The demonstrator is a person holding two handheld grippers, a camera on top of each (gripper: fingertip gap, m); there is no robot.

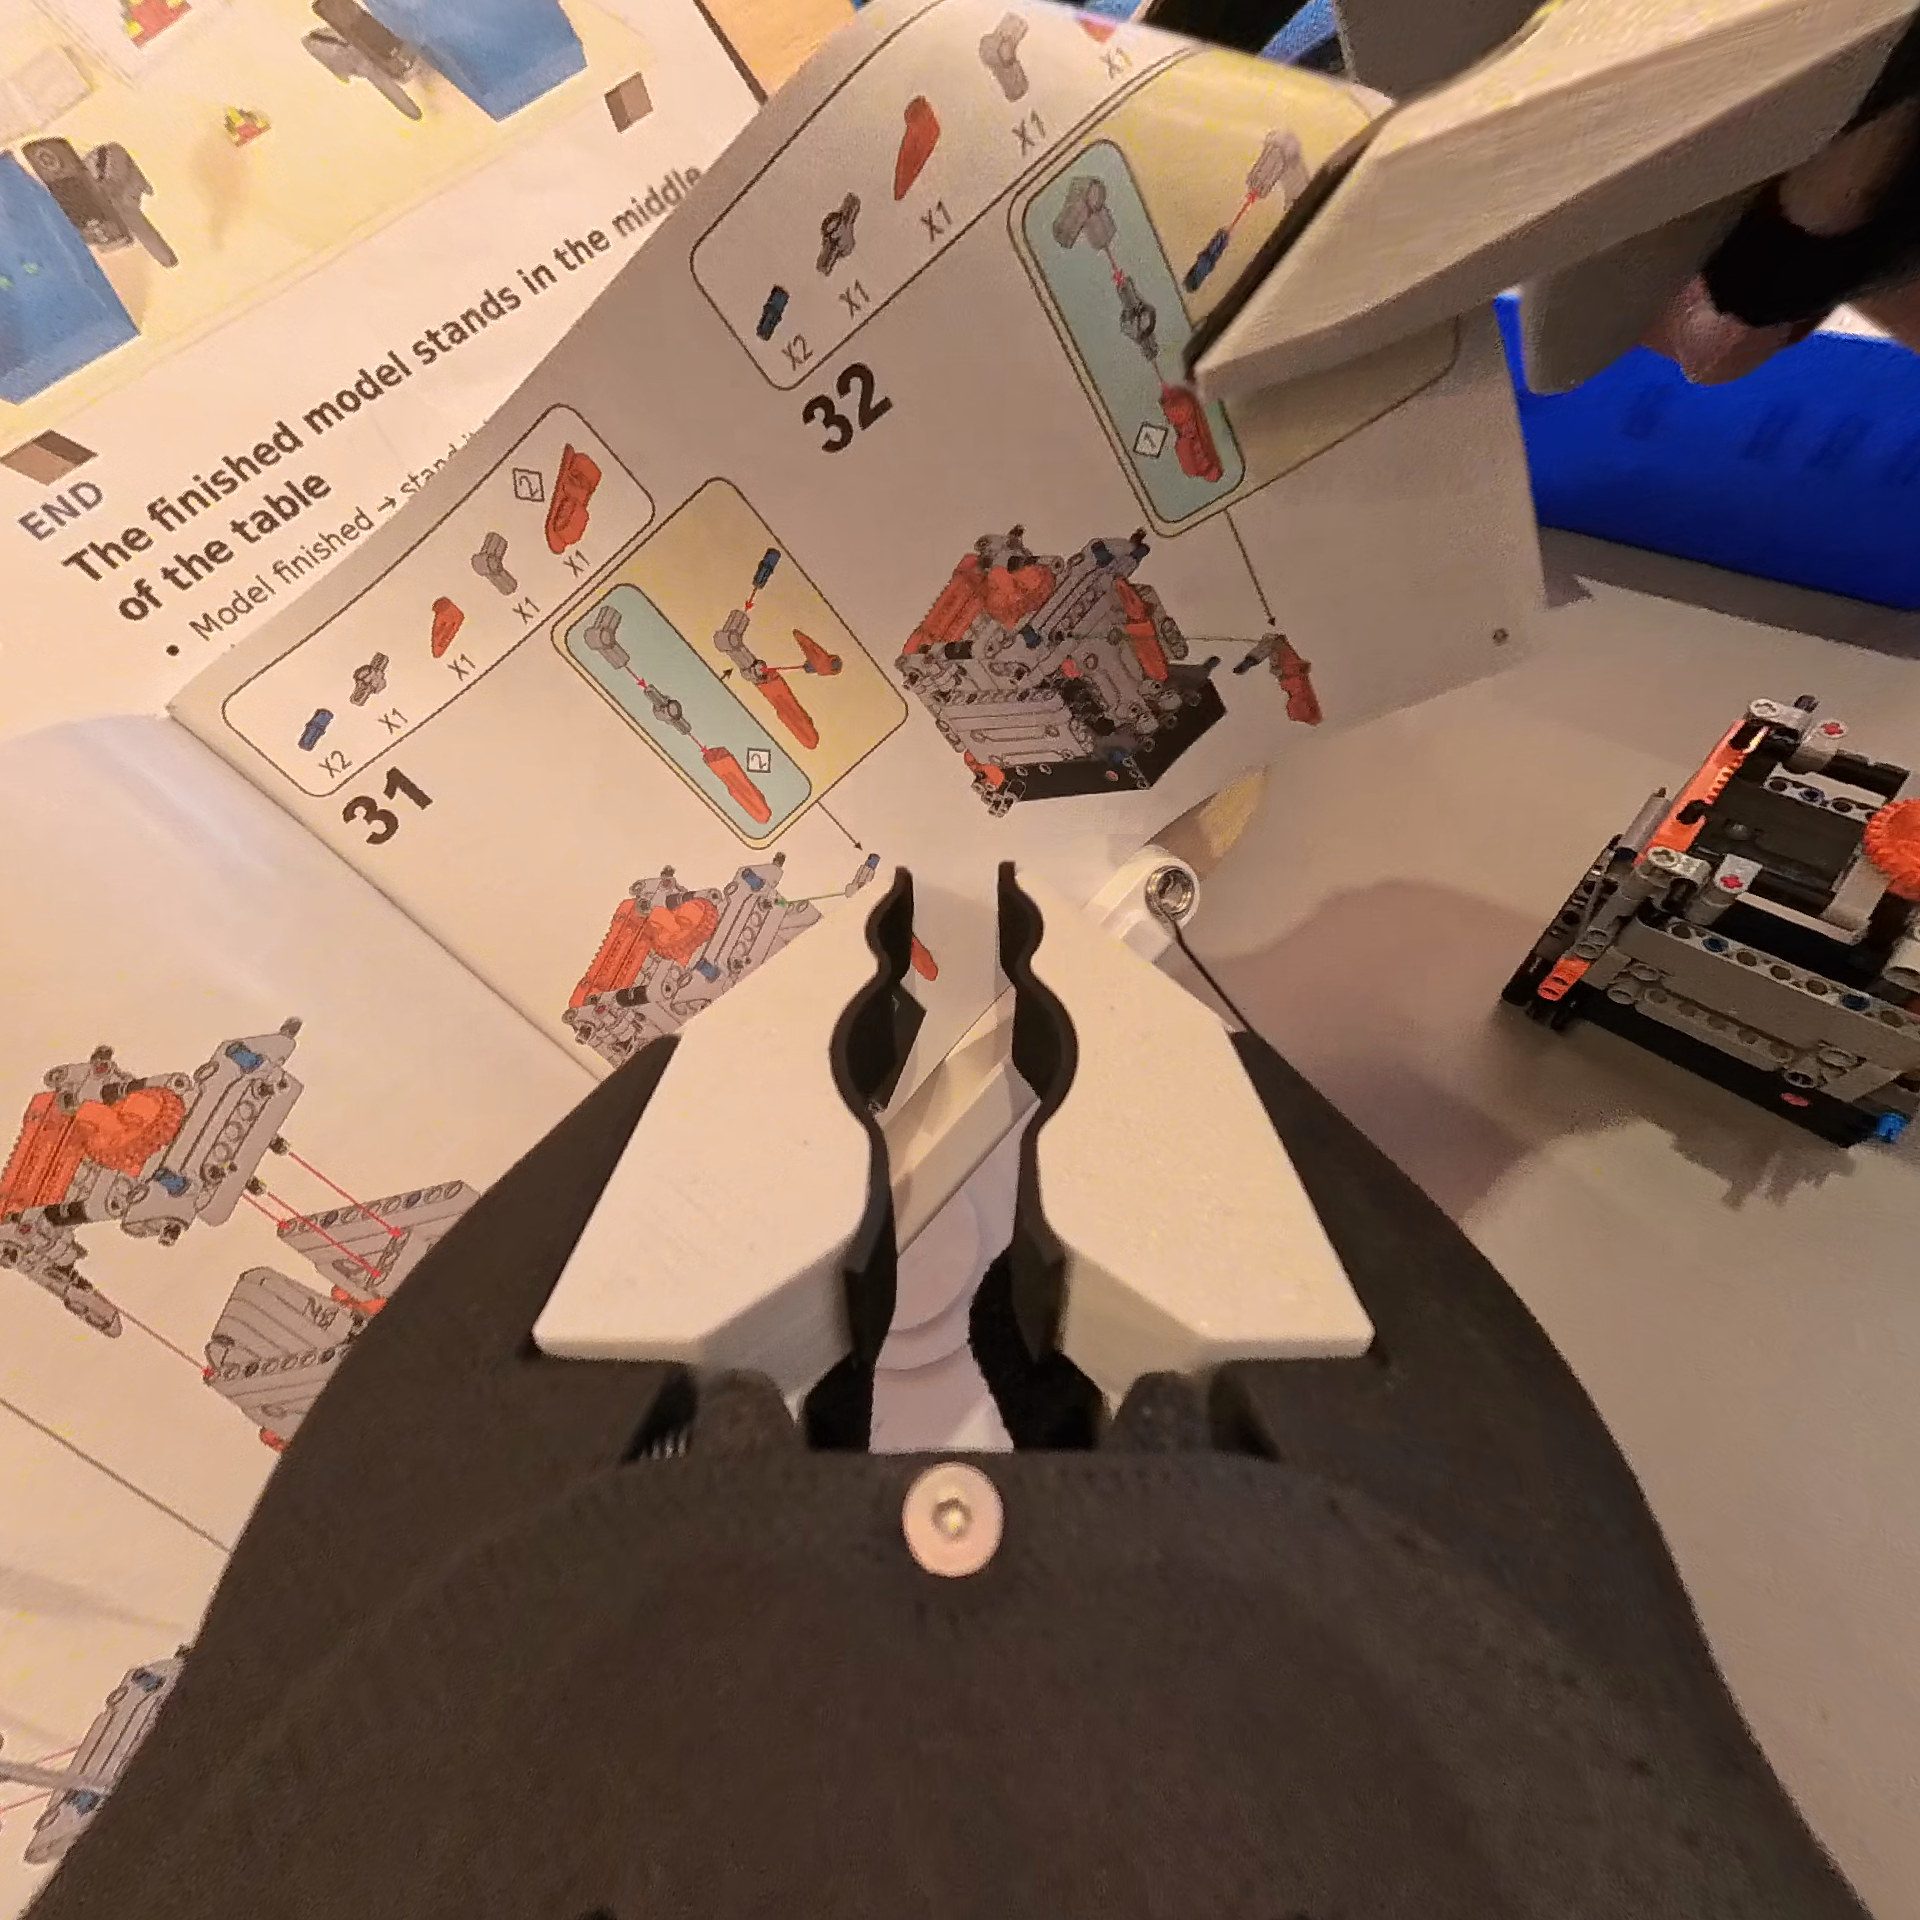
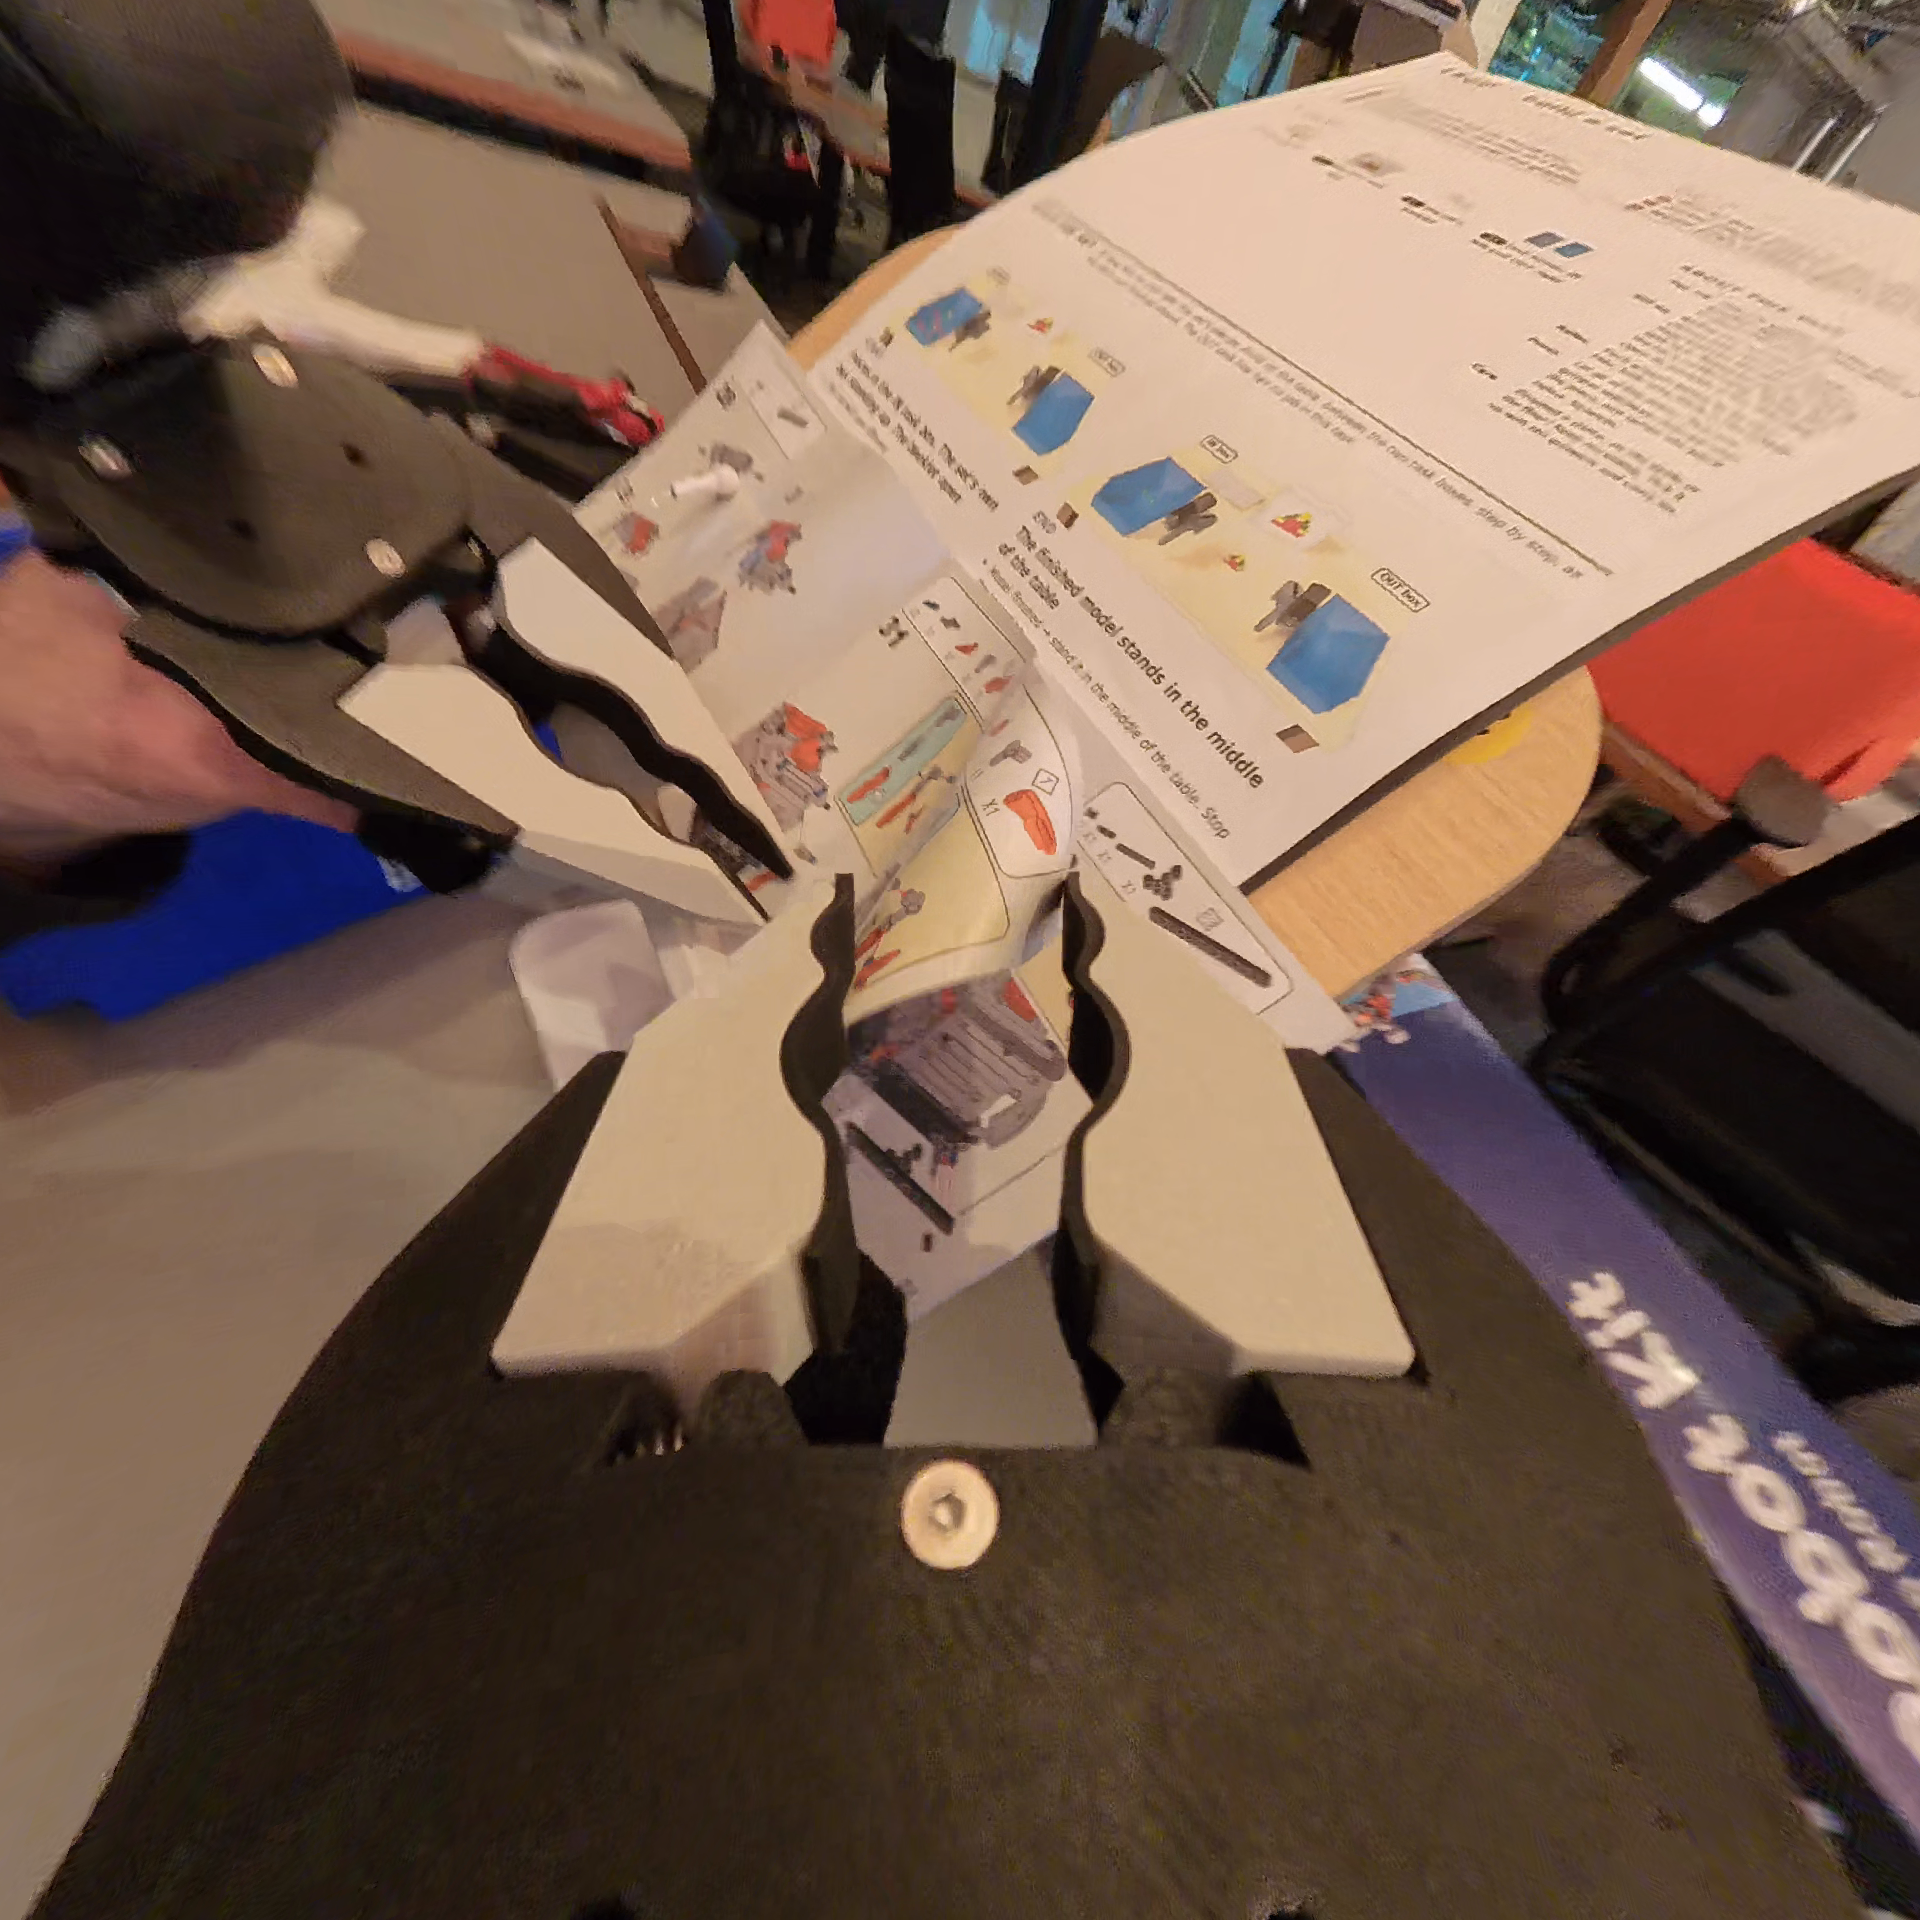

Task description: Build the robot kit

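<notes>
Finding: the lifted page [image 1: 727,520] of the picture booklet stands raised off the worktop [image 1: 1455,1351], bowed between both claws.

The left claw [image 1: 951,914] sits at the page's lower edge, nearly closed, with a narrow gap at the tips. We cannot tell that it grips anything. The right claw [image 2: 951,914] is at the page's far corner, fingers clearly apart, a curl of paper lying between them unclamped.

Risks: with no firm pinch, the page could slip out and fall back. If either claw closes and pulls while the other drags, the bowed paper could crease or tear. The brick model [image 1: 1725,935], near the page's right side, could be knocked by a wide swing.

View differences: only the left wrist view shows the brick model and the printed steps squarely. Only the right wrist view shows the right claw's gap, the hand [image 2: 94,727] behind the left claw, and a large printed sheet [image 2: 1351,364] beyond the page.
</notes>
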